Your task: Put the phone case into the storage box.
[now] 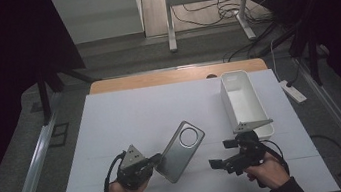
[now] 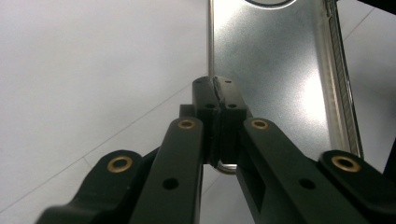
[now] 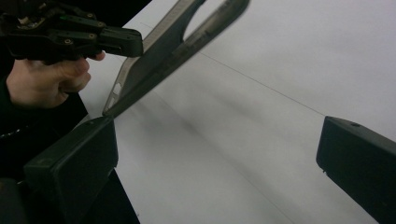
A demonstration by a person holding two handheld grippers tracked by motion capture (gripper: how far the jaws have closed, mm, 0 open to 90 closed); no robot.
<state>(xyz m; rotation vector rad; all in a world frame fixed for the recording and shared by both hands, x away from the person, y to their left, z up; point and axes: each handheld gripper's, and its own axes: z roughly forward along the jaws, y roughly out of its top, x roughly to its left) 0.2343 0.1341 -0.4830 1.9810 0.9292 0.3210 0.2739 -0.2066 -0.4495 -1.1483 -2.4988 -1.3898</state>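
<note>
High view: phone case (image 1: pixel 182 150) is pinched at its near corner by left gripper (image 1: pixel 153 162), raised off white worktop (image 1: pixel 126 117); right gripper (image 1: pixel 222 163) is held beside it, white bin (image 1: pixel 243 101) beyond | Left gripper view: jaws are pressed onto case edge | Right gripper view: jaws are spread, case ahead-left.

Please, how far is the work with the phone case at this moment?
Done: the left gripper is shut on the edge of the phone case and holds it tilted above the table. In hand: the right gripper, jaws open, faces the case without touching it. Left: probably a second grip; the white bin looks empty.
</note>
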